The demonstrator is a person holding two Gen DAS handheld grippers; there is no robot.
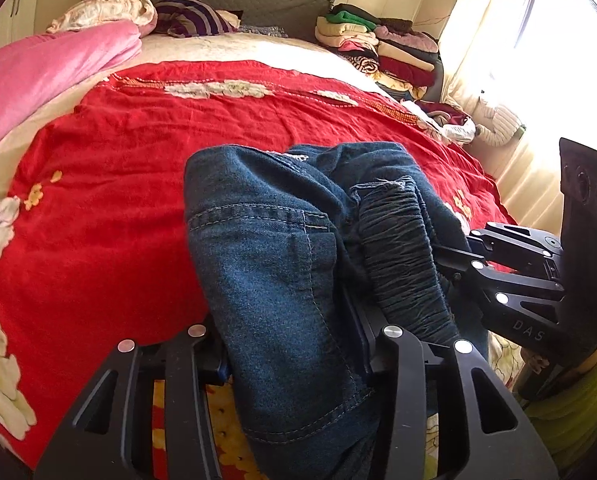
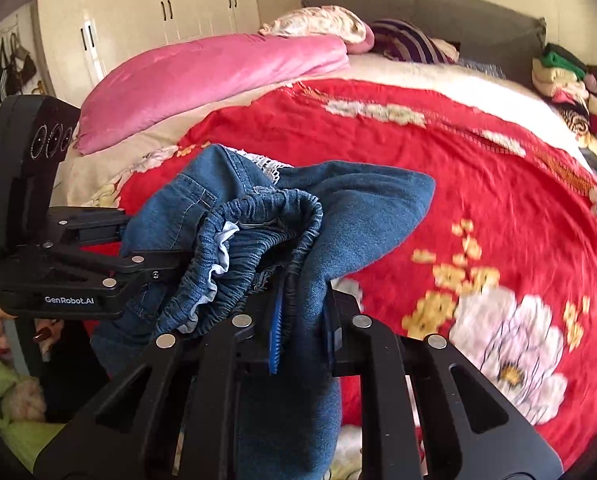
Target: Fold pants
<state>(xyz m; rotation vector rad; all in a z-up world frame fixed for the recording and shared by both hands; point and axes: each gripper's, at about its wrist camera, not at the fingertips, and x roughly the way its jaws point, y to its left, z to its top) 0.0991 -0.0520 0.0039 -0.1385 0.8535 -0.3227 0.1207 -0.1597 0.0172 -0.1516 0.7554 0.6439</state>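
Denim pants (image 1: 282, 248) between both grippers' fingers (image 2: 276, 336)

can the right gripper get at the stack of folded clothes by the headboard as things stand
Probably not. The right gripper is shut on the jeans, which the left gripper also holds. The folded clothes lie across the red bedspread, at the bed's far corner.

Your left hand-held gripper (image 1: 294, 344) and right hand-held gripper (image 2: 302, 328) each clamp denim, side by side, angled downward.
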